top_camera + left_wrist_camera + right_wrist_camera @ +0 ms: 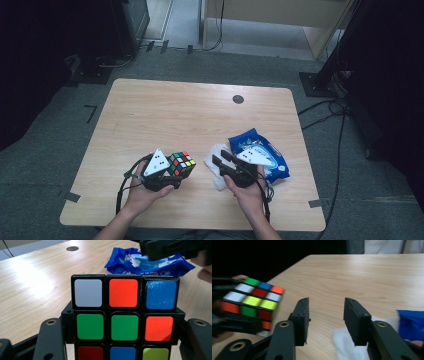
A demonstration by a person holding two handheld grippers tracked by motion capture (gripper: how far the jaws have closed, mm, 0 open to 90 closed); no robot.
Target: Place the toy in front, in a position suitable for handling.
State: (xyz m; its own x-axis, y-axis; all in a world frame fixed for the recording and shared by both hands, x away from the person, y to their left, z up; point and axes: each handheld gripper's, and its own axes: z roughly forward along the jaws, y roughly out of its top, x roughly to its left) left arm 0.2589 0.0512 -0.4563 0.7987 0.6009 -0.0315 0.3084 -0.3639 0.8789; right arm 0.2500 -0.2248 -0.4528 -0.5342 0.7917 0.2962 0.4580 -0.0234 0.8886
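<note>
Cube (pixel 181 163) clamped, bare tabletop (pixel 200 115) beyond

A light wooden table (pixel 165 115) with rounded corners and a small round dark grommet (pixel 238 99) near its far edge stands on grey carpet (pixel 55 150). Black stands and cables (pixel 332 112) sit at the dark left and right edges of the room. Beyond the table, pale wooden furniture (pixel 280 15) catches brighter light.
</note>
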